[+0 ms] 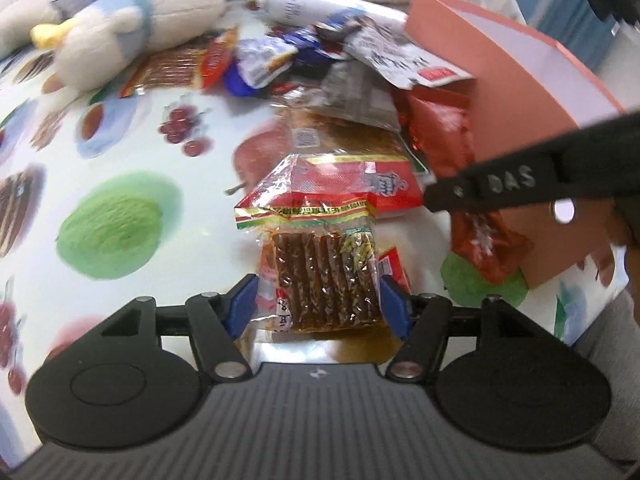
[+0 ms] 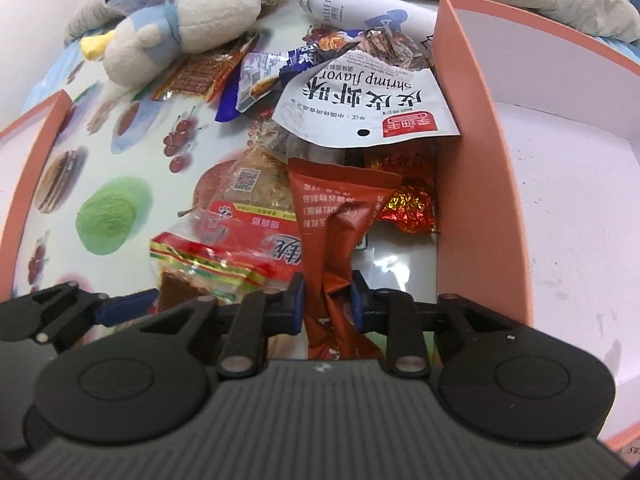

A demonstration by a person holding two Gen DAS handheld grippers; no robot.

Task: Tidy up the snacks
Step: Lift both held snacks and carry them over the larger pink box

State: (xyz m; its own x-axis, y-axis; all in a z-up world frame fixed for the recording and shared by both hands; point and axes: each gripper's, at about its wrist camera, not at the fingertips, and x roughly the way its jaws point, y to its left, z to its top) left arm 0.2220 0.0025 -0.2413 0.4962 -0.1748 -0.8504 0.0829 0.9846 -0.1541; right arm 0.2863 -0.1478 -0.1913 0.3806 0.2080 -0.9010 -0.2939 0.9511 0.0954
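My left gripper point(image 1: 318, 300) has its blue pads on both sides of a clear packet of brown spicy strips point(image 1: 326, 276) with a red and yellow top. The packet fills the gap and the pads touch it. My right gripper point(image 2: 329, 306) is shut on a crumpled red-brown snack pouch point(image 2: 340, 216), beside the wall of a pink box point(image 2: 480, 184). The strip packet also shows in the right wrist view point(image 2: 208, 264). A pile of snack packets lies ahead, topped by a white shrimp-flavor bag point(image 2: 360, 100).
A plush toy point(image 2: 184, 28) and a white bottle point(image 2: 344, 4) lie at the far edge of the fruit-print tablecloth point(image 1: 120, 152). A second pink box point(image 2: 32, 168) stands at the left. The right gripper's finger point(image 1: 520, 184) crosses the left wrist view.
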